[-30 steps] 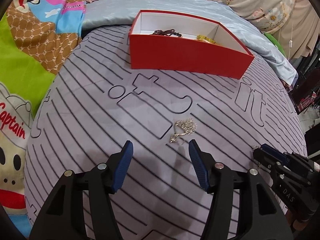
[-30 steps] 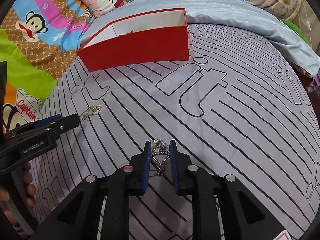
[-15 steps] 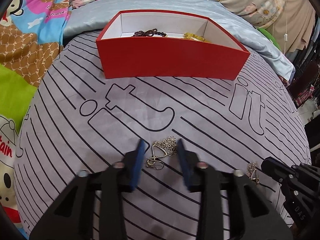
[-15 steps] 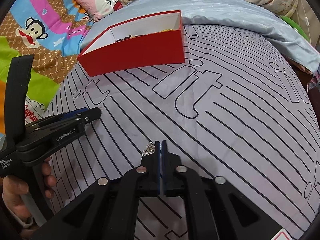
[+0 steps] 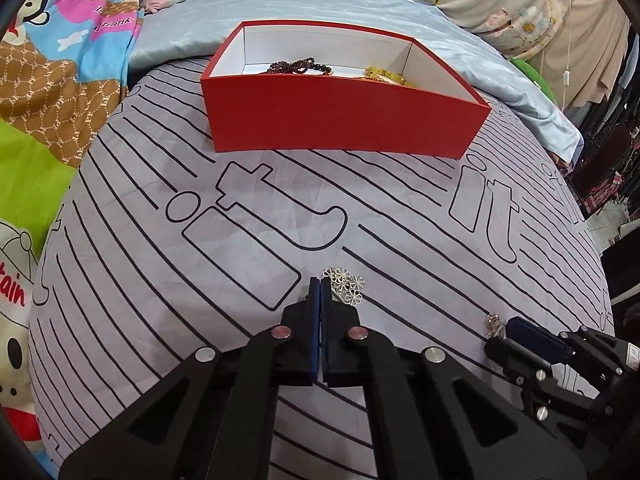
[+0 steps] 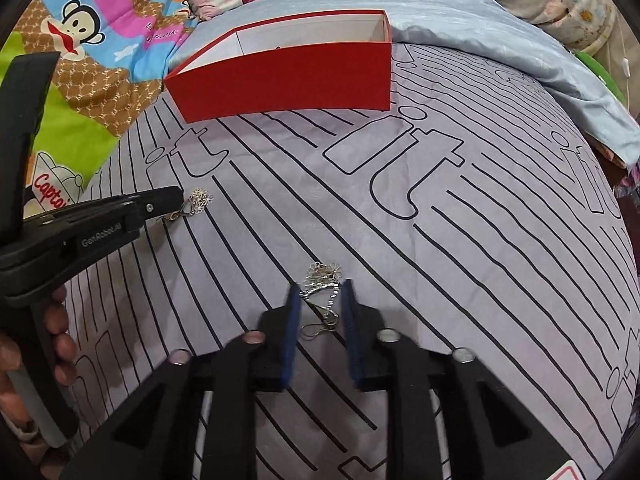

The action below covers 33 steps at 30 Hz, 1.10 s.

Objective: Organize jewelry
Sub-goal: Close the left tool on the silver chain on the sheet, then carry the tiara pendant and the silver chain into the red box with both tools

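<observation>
Left-wrist view, left to right. At 9 o'clock lies a cartoon-monkey quilt (image 5: 48, 92). The grey sheet printed with black lines (image 5: 160, 264) covers the bed across the centre. At 12 o'clock stands the red box (image 5: 340, 124), open-topped and white inside; a dark beaded bracelet (image 5: 298, 67) lies in its left part and a yellow piece of jewelry (image 5: 386, 75) in its right part. At 6 o'clock the left tool (image 5: 320, 286) has its blue pads fully together, pinching part of a silver flower earring (image 5: 346, 288); the flower cluster fans out just to the right of the tips, on the sheet. At 4 o'clock the right tool (image 5: 508, 330) enters, with a second silver earring (image 5: 493, 322) at its tip.

Right-wrist view, left to right. At 9 o'clock a hand (image 6: 40, 344) grips the left tool's handle; that tool's tip (image 6: 176, 200) meets the first earring (image 6: 198, 200) on the sheet. At 11 o'clock sits the red box (image 6: 288, 76), its contents mostly hidden by the near wall. At 6 o'clock the right tool (image 6: 318, 292) has its jaws narrowly apart and opening; the second earring (image 6: 324, 280) lies between the pads (image 6: 294, 312), its hook toward the camera. Whether the pads press on it cannot be told. At 2 o'clock a pale blue satin cover (image 6: 500, 36) borders the sheet.
</observation>
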Tool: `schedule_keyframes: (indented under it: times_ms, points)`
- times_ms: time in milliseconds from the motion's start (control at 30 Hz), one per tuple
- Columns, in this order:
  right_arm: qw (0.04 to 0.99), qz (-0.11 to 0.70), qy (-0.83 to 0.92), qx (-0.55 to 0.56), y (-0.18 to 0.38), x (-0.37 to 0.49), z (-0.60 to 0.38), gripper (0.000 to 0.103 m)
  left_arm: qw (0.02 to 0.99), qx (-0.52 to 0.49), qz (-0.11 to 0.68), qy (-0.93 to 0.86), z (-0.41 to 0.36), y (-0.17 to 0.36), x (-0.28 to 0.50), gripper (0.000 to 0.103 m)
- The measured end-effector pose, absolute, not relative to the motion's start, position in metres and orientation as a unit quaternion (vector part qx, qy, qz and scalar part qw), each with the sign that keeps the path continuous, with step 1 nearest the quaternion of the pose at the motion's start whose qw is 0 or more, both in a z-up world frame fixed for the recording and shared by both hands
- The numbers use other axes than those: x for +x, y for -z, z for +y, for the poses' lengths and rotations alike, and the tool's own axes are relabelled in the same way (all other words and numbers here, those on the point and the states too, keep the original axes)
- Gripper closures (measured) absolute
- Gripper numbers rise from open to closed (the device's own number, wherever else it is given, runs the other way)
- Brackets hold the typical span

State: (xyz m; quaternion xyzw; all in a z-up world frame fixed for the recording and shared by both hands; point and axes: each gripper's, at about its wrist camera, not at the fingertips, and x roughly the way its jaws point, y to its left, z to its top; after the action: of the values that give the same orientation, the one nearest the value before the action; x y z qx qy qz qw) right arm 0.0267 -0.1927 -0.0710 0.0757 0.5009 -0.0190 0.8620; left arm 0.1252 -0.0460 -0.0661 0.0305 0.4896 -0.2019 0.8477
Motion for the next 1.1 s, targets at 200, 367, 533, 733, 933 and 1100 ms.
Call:
schedule_keyframes:
  times_ms: [200, 367, 533, 733, 933, 1100]
  points:
    - [0.863, 0.497, 0.020, 0.084, 0.068, 0.024, -0.197, 0.087, 0.848, 0.026, 0.488, 0.206, -0.042, 0.062, 0.120, 0.103]
    - [0.867, 0.491, 0.020, 0.089, 0.062, 0.023, -0.199, 0.088, 0.847, 0.027, 0.489, 0.208, -0.043, 0.061, 0.120, 0.103]
    - [0.868, 0.487, 0.019, 0.094, 0.059, 0.023, -0.201, 0.088, 0.841, 0.035, 0.494, 0.217, -0.049, 0.066, 0.122, 0.102]
    - [0.867, 0.488, 0.018, 0.101, 0.058, 0.024, -0.204, 0.088, 0.852, 0.044, 0.484, 0.196, -0.053, 0.071, 0.127, 0.066]
    - [0.866, 0.489, 0.016, 0.103, 0.058, 0.027, -0.202, 0.087, 0.858, 0.062, 0.471, 0.197, -0.058, 0.074, 0.128, 0.071]
    - [0.867, 0.487, 0.013, 0.105, 0.056, 0.028, -0.202, 0.088, 0.856, 0.060, 0.471, 0.207, -0.057, 0.073, 0.128, 0.090]
